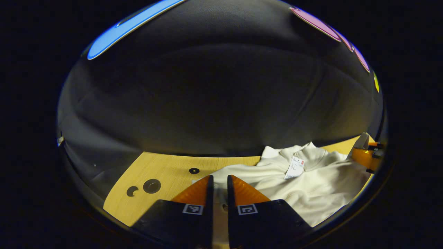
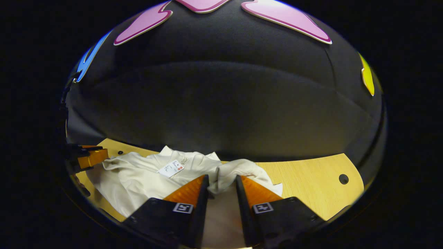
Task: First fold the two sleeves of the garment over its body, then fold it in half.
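Cream cotton, the garment [image 1: 311, 183] lies rumpled on the wooden table [image 1: 162, 173], a paper tag [image 1: 294, 167] near its collar. In the left gripper view, the left gripper [image 1: 220, 181] has its orange fingers drawn close, a thin edge of cloth between their tips; whether they press it I cannot tell. In the right gripper view, the right gripper [image 2: 221, 181] is clamped on a bunched sleeve [image 2: 238, 173] rising just ahead of its tips, the body spread to its left
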`<state>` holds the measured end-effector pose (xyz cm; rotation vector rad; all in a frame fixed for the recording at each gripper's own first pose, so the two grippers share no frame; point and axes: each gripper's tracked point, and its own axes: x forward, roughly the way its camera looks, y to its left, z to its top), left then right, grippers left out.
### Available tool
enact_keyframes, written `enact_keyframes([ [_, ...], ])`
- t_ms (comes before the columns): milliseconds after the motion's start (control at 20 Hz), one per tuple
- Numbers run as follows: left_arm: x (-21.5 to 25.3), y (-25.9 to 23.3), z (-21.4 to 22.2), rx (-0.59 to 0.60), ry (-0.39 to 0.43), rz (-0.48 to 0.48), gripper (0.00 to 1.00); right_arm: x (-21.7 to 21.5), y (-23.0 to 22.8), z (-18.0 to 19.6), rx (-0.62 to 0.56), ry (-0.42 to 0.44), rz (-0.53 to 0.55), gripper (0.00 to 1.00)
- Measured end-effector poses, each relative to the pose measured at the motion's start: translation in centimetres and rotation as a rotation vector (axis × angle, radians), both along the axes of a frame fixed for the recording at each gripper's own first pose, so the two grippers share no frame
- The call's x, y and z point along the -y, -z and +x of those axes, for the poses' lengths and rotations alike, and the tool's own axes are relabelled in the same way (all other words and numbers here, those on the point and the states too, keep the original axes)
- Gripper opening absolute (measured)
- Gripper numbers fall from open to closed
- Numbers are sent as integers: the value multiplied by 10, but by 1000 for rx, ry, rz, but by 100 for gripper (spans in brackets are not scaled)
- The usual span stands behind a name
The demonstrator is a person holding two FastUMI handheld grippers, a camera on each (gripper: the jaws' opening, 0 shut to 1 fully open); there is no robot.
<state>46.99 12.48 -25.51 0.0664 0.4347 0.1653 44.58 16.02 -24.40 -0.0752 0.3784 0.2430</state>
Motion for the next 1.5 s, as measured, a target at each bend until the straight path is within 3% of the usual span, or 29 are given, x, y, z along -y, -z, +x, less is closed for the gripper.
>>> enact_keyframes([
  [50,0,-2,1,1,-7,-12,35,-1,2,-4,-14,-4,-1,53],
  [100,1,-5,-5,5,-13,-25,51,-2,1,-8,-12,-6,3,69],
  [150,-2,-12,-11,10,-24,-18,67,1,-2,-11,-1,2,-5,72],
  [200,-8,-18,-15,23,-34,2,84,6,-10,-16,17,11,-17,92],
  [250,-10,-31,-23,38,-35,15,100,10,-19,-21,37,16,-28,99],
  [700,-23,-139,-124,206,-87,-88,99,49,-103,-98,120,96,8,98],
  [950,-28,-212,-214,293,-86,4,99,80,-174,-174,213,151,103,97],
  [1200,-10,-250,-295,349,-41,-23,99,107,-219,-254,259,199,114,97],
  [1500,18,-273,-398,423,18,-19,99,107,-245,-339,306,188,161,97],
])
